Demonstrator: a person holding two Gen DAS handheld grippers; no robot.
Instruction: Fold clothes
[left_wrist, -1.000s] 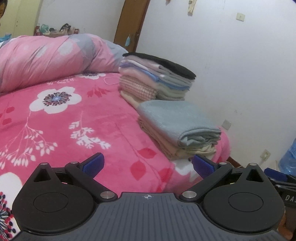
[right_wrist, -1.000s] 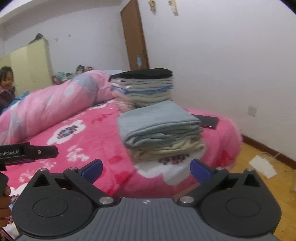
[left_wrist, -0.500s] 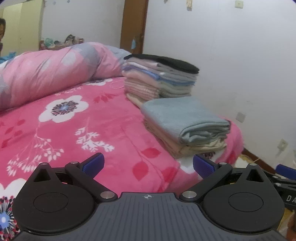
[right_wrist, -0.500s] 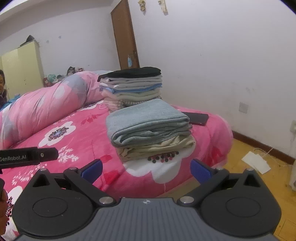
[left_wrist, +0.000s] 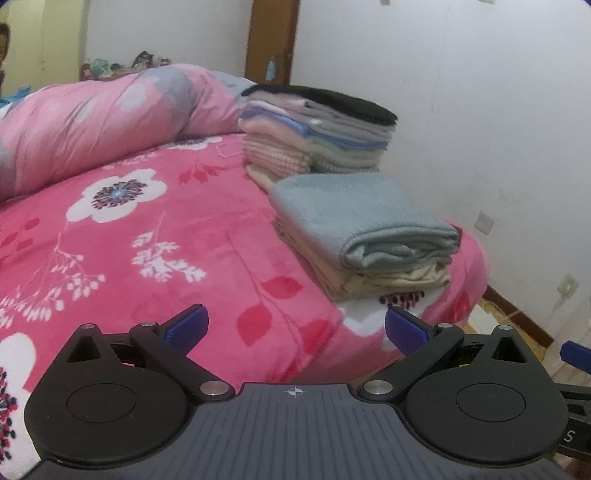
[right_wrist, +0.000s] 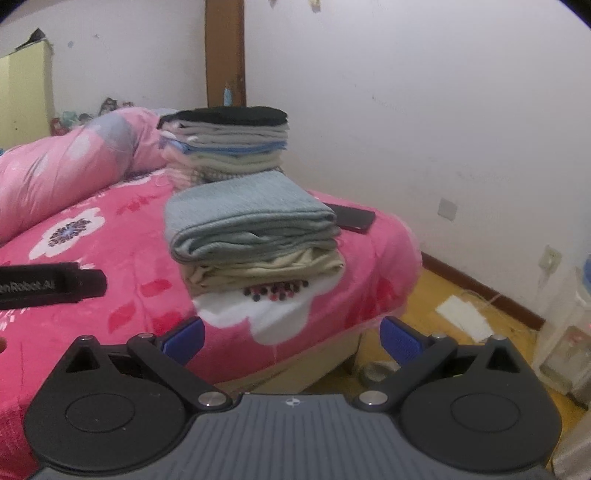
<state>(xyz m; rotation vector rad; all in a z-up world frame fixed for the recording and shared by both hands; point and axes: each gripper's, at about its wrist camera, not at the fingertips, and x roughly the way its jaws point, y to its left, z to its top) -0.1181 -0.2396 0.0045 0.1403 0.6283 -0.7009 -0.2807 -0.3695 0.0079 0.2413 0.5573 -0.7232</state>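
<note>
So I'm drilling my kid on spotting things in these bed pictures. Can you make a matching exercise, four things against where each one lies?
Things:
1. grey-blue folded garment
2. black folded garment
3. dark phone
4. rolled pink duvet

Places:
A. top of the taller far pile
B. along the far side of the bed
C. top of the nearer low pile
D. flat on the blanket, between the low pile and the wall

Pairs: 1-C, 2-A, 3-D, 4-B

Pink floral bedspread (left_wrist: 155, 266), rolled pink duvet (left_wrist: 92, 122), dark phone, probably (right_wrist: 354, 218), brown door (right_wrist: 225, 51), yellow wardrobe (right_wrist: 26, 92)
</note>
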